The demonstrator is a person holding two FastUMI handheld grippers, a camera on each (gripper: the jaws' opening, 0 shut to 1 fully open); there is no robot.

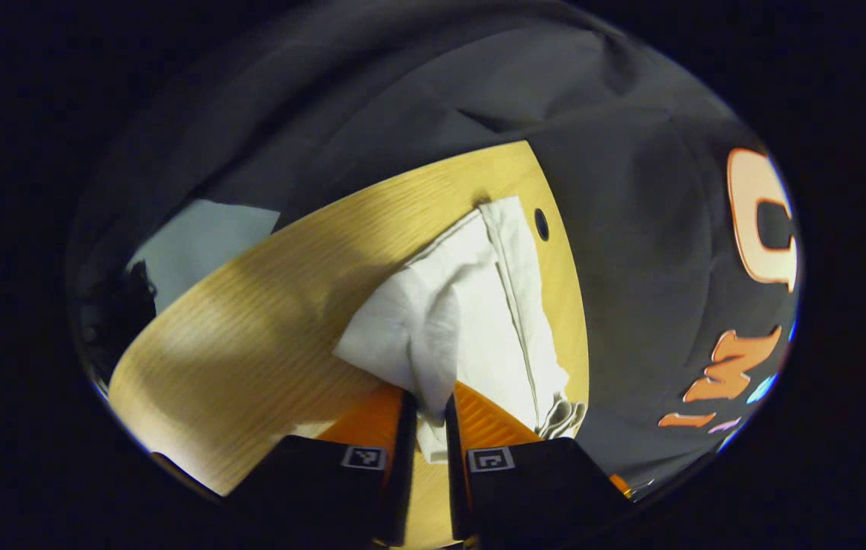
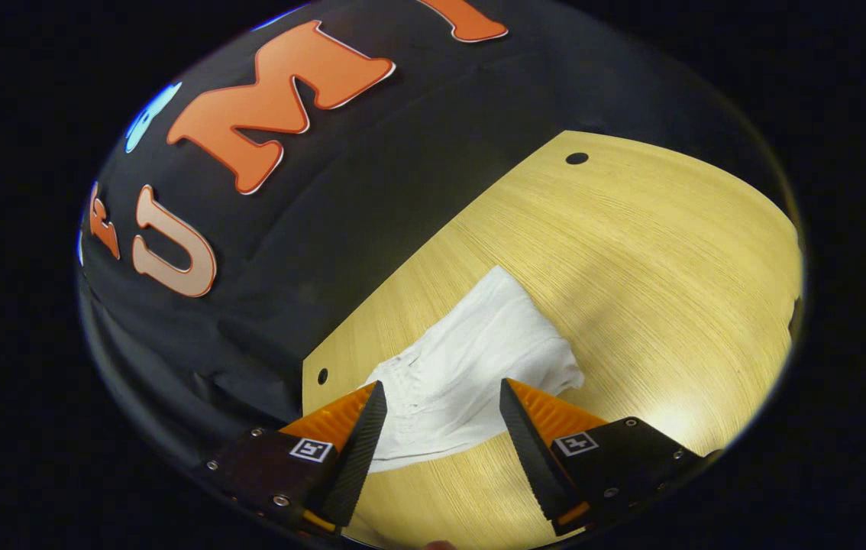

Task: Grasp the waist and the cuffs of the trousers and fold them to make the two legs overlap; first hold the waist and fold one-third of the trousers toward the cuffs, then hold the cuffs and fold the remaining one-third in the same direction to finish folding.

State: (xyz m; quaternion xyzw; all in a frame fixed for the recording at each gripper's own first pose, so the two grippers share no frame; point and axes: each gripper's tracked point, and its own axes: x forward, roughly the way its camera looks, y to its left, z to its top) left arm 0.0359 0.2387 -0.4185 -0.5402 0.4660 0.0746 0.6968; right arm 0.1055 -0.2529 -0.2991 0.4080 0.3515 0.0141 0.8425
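Trousers (image 1: 471,305): white, bunched on wooden table (image 1: 265,321), near its far right edge by the booth wall.
Left gripper (image 1: 431,416): fingers nearly together, clamped on a fold of the trousers, cloth lifted.
Right gripper (image 2: 442,401): fingers wide apart, hovering over the trousers' near end, gripping nothing.

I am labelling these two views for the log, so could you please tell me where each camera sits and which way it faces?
Left gripper view: rides on the left gripper, looking down along its fingers, which pinch a fold of the white trousers above the table; booth wall behind.
Right gripper view: rides on the right gripper, looking down at the trousers lying between its open fingers on the table.
Shared: trousers, table, wall. No hand is visible.
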